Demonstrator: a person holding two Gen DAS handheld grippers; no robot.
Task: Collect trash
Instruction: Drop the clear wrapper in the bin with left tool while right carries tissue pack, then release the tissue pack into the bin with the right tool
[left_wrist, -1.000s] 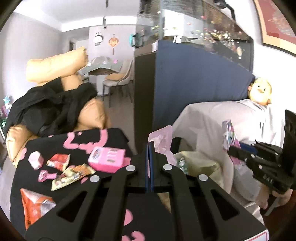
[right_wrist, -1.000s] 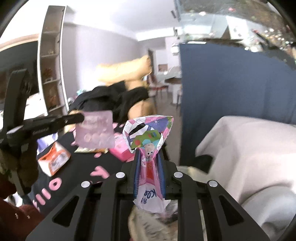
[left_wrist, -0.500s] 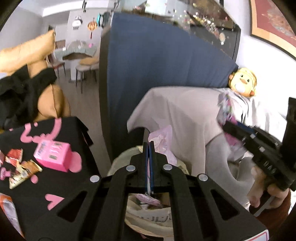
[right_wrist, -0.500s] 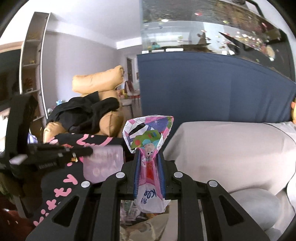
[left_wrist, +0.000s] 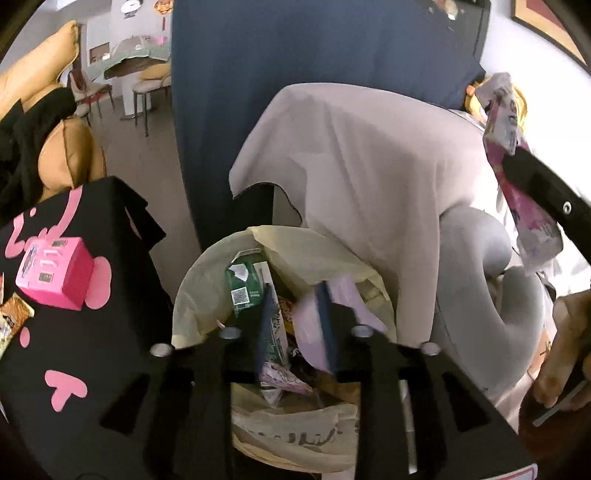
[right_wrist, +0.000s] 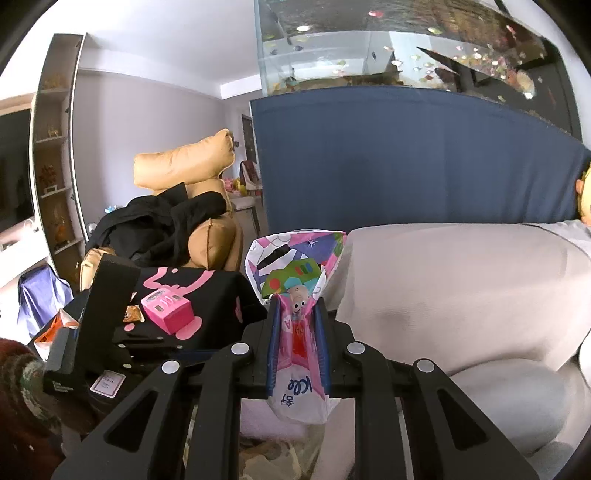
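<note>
A: Big things first. Blue curtain (right_wrist: 406, 162) fills the back, fish tank (right_wrist: 388, 44) on top of it. Pale cloth (left_wrist: 369, 155) draped over the sofa, grey neck pillow (left_wrist: 480, 258) lying against it.

B: And on my left?

A: Table (left_wrist: 92, 332) under a black cover with pink lettering. A pink box (left_wrist: 55, 273) stands on it, with a snack wrapper (left_wrist: 11, 325) at the table's near-left edge. Tan armchair (right_wrist: 192, 177) behind, dark clothes (right_wrist: 159, 225) heaped over it.

B: Where's the trash bag?

A: Bag (left_wrist: 207, 280) sits on the floor between table and sofa, mouth open, directly under my left tool (left_wrist: 295, 317). Inside I read a green carton (left_wrist: 243, 284) and several wrappers.

B: Left tool state?

A: Its jaws are opening. A pale pink wrapper (left_wrist: 314, 328) is between the fingers, lying against the right one, blurred, over the bag's mouth. I cannot tell whether the pad there touches it.

B: Right tool?

A: My right tool (right_wrist: 297, 321) is narrow, clamped on a pink cartoon-printed wrapper (right_wrist: 295, 280); the top of it fans out above the fingertips, the white bottom hangs below them. From the left camera it shows at the far right, above the neck pillow and apart from the bag.
</note>
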